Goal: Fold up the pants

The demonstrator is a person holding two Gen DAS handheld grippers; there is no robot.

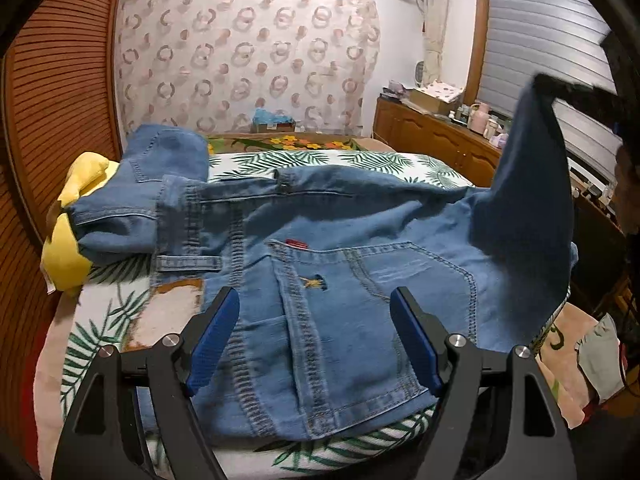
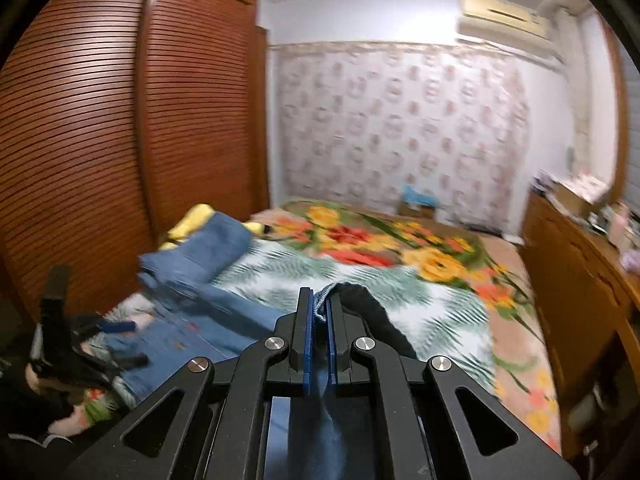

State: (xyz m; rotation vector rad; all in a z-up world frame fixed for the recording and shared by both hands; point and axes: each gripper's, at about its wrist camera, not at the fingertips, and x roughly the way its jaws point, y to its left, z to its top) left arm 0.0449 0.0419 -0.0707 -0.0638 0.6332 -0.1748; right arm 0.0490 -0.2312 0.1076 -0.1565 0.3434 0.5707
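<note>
Pants (image 1: pixel 340 272) lie on the bed (image 1: pixel 280 160); red pocket tab, lettering unreadable. Left gripper (image 1: pixel 316 340) spread above them; right gripper (image 2: pixel 319 340) pinches a lifted hem.

Light blue denim pants (image 1: pixel 320 280) lie spread across a bed with a green leaf-print sheet (image 1: pixel 360 160). The left gripper (image 1: pixel 316 336) hovers above the back pocket, jaws wide apart. At right, one pant leg rises steeply. A yellow plush toy (image 1: pixel 72 240) sits at left.
</note>
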